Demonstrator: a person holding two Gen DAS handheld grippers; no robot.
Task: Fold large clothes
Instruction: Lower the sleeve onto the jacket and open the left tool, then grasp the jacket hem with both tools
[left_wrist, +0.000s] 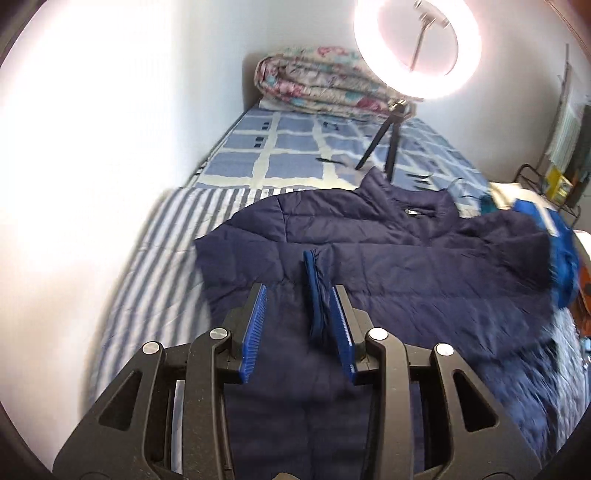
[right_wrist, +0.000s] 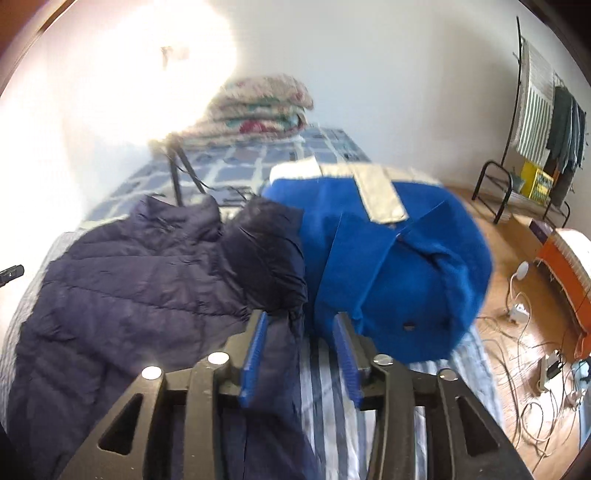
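A dark navy quilted jacket lies spread on the bed, collar toward the far end. My left gripper is open above the jacket's lower part; a sleeve cuff with blue lining lies between its blue pads, against the right pad. In the right wrist view the jacket fills the left half, with a sleeve bunched at the middle. My right gripper is open at the jacket's right edge, with navy cloth by its left pad. A bright blue garment with reflective strips lies just right of it.
The bed has a striped sheet and a blue checked cover. A folded floral quilt and a ring light on a small tripod stand at the far end. A wall runs along the left. Wooden floor with cables and a clothes rack are to the right.
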